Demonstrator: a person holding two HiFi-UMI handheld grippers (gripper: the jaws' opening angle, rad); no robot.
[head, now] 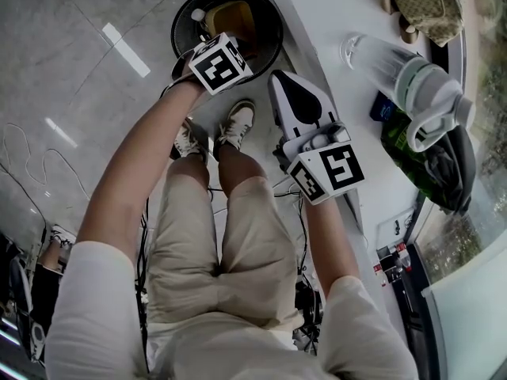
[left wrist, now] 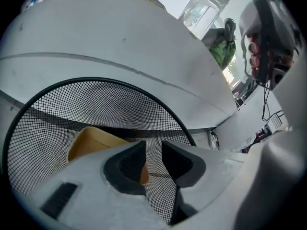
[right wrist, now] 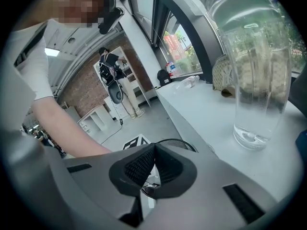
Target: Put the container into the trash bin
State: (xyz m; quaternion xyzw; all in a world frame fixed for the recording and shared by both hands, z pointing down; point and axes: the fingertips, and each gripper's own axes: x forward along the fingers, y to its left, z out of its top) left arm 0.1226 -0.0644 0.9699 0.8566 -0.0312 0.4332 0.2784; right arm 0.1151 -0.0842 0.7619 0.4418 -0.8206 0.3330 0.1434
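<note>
Right gripper (right wrist: 152, 152) is up close, jaws pressed together with nothing in them, just beside the white table (head: 333, 14). Left gripper (left wrist: 153, 150) hangs over the black mesh trash bin (left wrist: 96, 99), jaws apart and empty. The tan container (left wrist: 88, 140) lies inside the bin.

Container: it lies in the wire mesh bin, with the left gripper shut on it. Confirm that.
Not quite. The container does lie in the wire mesh bin, but the left gripper is open: the left gripper view shows its jaws apart, with only mesh in the gap.
</note>
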